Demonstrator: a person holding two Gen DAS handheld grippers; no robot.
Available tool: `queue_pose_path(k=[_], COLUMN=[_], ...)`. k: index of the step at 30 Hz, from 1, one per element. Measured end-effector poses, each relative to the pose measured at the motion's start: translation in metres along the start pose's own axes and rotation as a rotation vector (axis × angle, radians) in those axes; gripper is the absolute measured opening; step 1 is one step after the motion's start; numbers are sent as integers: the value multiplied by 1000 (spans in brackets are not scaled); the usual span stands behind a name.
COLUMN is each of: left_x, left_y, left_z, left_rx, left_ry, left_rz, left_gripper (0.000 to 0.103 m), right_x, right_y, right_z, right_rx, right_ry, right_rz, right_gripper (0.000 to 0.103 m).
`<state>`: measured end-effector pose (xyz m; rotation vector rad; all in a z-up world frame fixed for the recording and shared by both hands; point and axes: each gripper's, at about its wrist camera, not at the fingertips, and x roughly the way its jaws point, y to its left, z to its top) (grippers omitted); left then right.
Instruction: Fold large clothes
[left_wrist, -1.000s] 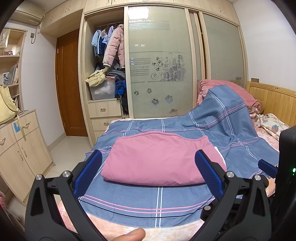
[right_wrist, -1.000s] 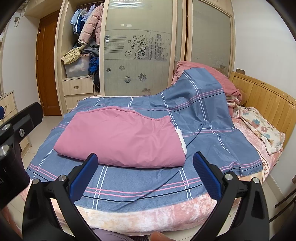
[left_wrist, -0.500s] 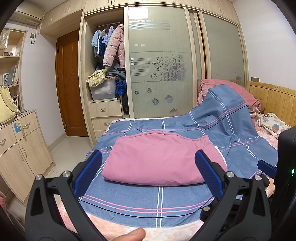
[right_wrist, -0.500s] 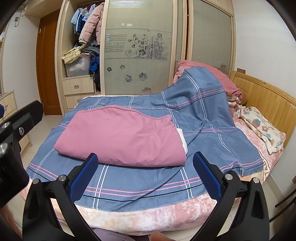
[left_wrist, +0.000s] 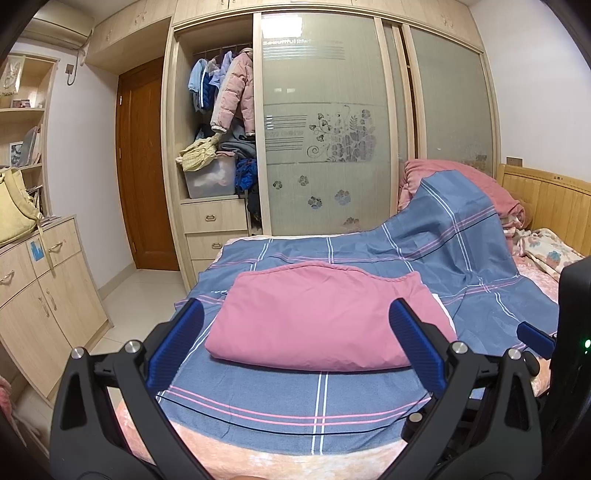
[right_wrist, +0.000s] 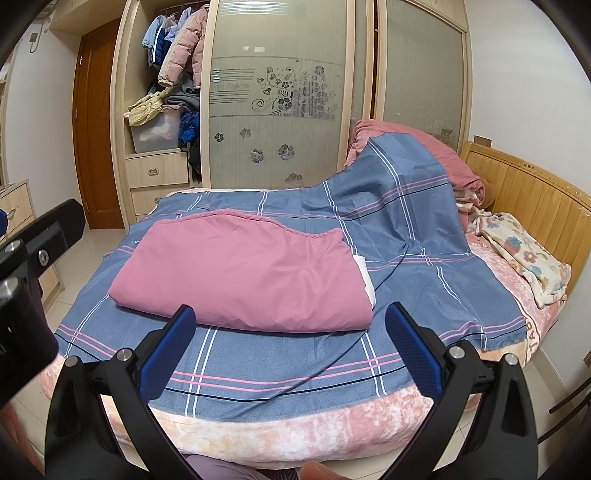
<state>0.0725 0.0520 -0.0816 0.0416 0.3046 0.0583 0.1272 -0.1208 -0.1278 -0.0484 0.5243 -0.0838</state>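
Left wrist: bed (left_wrist: 280, 454) under blue plaid sheet (left_wrist: 369, 391), wardrobe (left_wrist: 321, 122) behind.

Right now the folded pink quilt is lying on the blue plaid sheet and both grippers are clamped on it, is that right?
Not quite. The folded pink quilt does lie on the blue plaid sheet, but both wrist views show the left gripper and right gripper open, short of it.
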Motion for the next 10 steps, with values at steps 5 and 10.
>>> queue_pose_path(k=[5,10], left_x=[3,7], left_y=[3,1], left_z=[-2,-2], left_rx=[5,11], left_ry=[12,24], left_rz=[-12,-2], left_gripper=[101,101], right_x=[3,10], right_y=[1,-3], right_z=[-2,-4], right_rx=[-1,1], right_ry=[6,15], right_rz=[6,12], right_gripper=[102,102])
